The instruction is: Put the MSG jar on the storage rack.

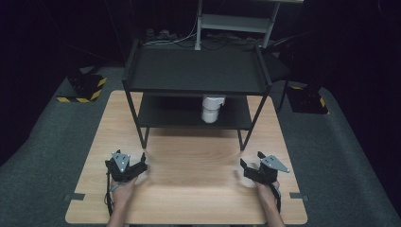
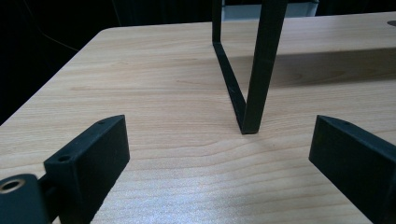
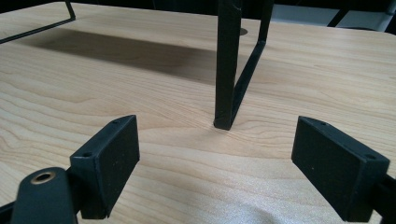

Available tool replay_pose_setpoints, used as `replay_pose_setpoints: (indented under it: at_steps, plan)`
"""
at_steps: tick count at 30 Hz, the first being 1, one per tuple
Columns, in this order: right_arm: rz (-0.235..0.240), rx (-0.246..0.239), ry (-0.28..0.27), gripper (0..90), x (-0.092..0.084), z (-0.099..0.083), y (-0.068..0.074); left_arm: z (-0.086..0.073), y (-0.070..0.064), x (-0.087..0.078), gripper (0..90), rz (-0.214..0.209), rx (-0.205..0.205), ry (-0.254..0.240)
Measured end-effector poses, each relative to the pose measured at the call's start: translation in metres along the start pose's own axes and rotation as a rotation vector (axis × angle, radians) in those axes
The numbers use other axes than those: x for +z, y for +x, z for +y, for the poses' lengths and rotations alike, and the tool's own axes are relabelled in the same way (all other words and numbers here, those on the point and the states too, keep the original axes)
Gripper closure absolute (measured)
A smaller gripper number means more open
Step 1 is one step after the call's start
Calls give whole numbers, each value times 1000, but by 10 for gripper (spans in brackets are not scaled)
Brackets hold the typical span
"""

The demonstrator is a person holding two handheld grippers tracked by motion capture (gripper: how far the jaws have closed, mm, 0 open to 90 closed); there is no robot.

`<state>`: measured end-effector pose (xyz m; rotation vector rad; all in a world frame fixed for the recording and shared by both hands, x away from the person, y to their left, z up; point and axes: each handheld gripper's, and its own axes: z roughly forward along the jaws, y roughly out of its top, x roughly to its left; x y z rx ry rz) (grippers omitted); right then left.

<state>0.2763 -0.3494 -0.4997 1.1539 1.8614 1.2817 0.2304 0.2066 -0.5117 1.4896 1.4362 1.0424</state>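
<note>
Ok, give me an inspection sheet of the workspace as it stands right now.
Surface: light wooden table, bare in front of the shelf.
Job's things: black two-tier shelf rack stands at the far half of the table; a white cylindrical container sits on its lower shelf, under the top tray.
Clutter: nothing seen on the table.
Grippers: left gripper and right gripper rest low near the front edge, jaws open, nothing between them; each faces a front leg of the rack.
Cables: a cable trails from each gripper along the wrist; loose wires lie behind the rack.
Surroundings: dark room, grey carpet, yellow-black striped bases, a pale metal frame behind.
</note>
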Motion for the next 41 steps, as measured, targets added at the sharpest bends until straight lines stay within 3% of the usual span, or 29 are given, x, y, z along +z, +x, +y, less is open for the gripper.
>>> replay_pose_setpoints:
  at_steps: [21, 41]
  plan:
    - [1, -28, 26, 146, 2, 3, 3, 0, -1, 0, 53, 1, 4, 0]
    - [6, -10, 16, 153, 1, 1, 0, 0, -1, 0, 53, 2, 7, 2]
